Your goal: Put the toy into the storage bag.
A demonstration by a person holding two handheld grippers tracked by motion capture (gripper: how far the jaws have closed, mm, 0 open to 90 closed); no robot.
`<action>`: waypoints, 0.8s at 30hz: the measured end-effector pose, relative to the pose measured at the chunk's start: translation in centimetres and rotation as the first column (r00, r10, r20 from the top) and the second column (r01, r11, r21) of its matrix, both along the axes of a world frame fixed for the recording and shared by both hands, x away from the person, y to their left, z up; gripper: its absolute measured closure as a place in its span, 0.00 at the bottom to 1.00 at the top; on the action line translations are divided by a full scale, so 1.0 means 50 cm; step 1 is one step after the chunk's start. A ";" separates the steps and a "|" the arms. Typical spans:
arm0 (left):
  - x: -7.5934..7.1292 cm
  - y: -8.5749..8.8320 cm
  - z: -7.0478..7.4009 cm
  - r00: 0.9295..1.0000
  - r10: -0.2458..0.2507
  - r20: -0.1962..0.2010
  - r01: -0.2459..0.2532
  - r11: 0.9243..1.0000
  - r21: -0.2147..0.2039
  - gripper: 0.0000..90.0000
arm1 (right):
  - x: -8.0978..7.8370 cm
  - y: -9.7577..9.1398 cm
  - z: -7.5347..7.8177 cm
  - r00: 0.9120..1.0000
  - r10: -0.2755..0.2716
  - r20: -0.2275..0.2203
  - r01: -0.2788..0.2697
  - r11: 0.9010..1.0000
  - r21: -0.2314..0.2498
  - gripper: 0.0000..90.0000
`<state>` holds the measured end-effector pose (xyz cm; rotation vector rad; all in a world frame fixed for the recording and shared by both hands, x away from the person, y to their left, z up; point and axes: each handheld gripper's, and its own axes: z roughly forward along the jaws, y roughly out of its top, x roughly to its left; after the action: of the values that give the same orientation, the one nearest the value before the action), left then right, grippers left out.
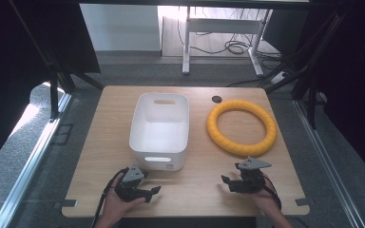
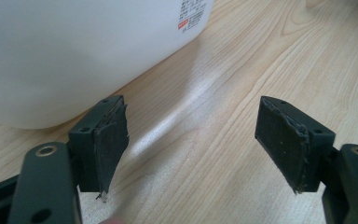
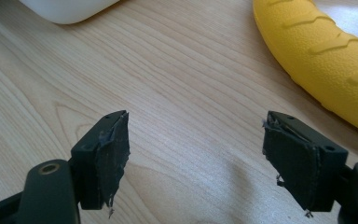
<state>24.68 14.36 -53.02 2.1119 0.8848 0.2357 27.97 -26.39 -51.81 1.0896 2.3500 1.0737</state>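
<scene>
On the table (image 1: pixel 100 142), bin (image 1: pixel 159 130) sits at centre, w/ yellow ring (image 1: pixel 241 127) at 3 o'clock of it, apart. L gripper (image 1: pixel 147 192) at 7 o'clock of bin, near its front wall; jaws wide open, nothing btwn, bare wood under. R gripper (image 1: pixel 229 183) at 6 o'clock of ring, just short of it; jaws wide open, empty too.

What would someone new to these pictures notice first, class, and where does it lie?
The bright yellow ring lies flat on the right half of the wooden table. Left of it, mid-table, stands an empty white bin. At the near edge, the left gripper and right gripper are both open, holding nothing.
</scene>
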 end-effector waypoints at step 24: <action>-0.009 -0.013 0.008 1.000 -0.022 -0.006 0.022 1.000 -0.006 0.28 | 0.043 -0.015 0.058 0.989 0.144 -0.013 -0.145 0.987 -0.072 0.29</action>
<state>24.23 13.69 -52.64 2.1163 0.8644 0.2153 30.15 -27.15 -48.90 0.9117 2.4857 1.0248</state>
